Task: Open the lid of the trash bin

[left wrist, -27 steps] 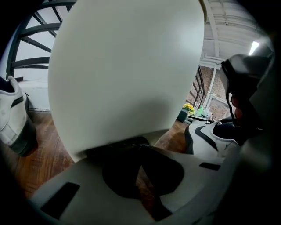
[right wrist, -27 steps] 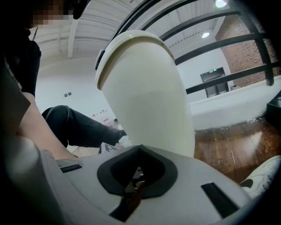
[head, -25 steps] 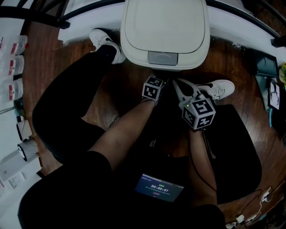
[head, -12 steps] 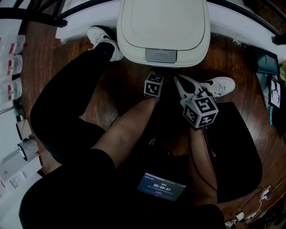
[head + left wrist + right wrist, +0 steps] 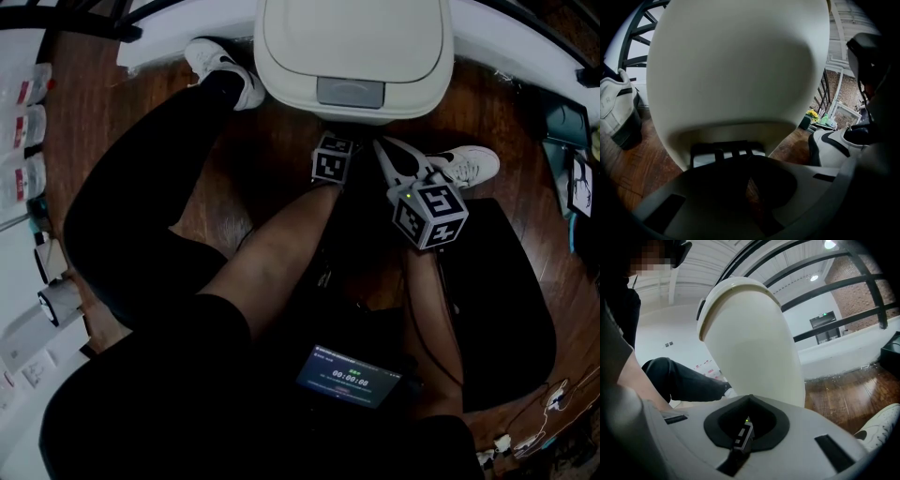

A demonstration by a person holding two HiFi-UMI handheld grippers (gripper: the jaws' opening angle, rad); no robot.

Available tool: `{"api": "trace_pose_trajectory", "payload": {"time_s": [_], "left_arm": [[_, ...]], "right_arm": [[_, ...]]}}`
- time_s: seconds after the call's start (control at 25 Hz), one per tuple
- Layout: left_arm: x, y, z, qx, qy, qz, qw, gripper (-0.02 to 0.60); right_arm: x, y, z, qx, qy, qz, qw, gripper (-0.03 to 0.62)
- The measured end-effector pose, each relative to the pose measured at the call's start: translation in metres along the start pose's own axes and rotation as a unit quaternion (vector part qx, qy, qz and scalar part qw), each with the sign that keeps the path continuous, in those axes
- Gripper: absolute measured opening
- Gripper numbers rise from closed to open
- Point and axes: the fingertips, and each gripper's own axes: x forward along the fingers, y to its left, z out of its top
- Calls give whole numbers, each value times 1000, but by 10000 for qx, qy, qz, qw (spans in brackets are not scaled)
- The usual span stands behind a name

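Your cream rounded plastic trash bin (image 5: 352,37): lid and body same cream. Grey rectangular latch panel (image 5: 350,92) on lid front. Black foot pedal (image 5: 725,149) at base. Your left gripper (image 5: 749,164), right gripper (image 5: 750,401): pale grey jaws, black slots. Marker cubes (image 5: 429,216): black-and-white square pattern. Your white low-top sneakers (image 5: 222,67): black swoosh. Trousers (image 5: 141,225) black. Wood plank floor (image 5: 272,178): dark reddish brown. Floor mat (image 5: 506,300) black. Phone screen (image 5: 349,377): dark blue, pale digits.
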Motion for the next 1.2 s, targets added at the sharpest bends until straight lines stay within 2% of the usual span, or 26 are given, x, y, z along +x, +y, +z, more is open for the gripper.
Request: {"api": "trace_pose_trajectory", "payload": {"time_s": [0.32,0.48,0.72,1.2], "left_arm": [[1,0,-6,-36,88,-25,10000,35],[4,3,-15,-122,300,-12,9995,35],[4,4,-7,-93,211,7,9997,34],[5,5,-8,-231,425,38,9988,34]], "right_arm": [[1,2,-4,10,22,5,10000,23],[1,3,-4,4,26,6,10000,23],[1,1,-4,-7,-1,0,10000,23],[2,1,0,56,6,-34,10000,23]]}}
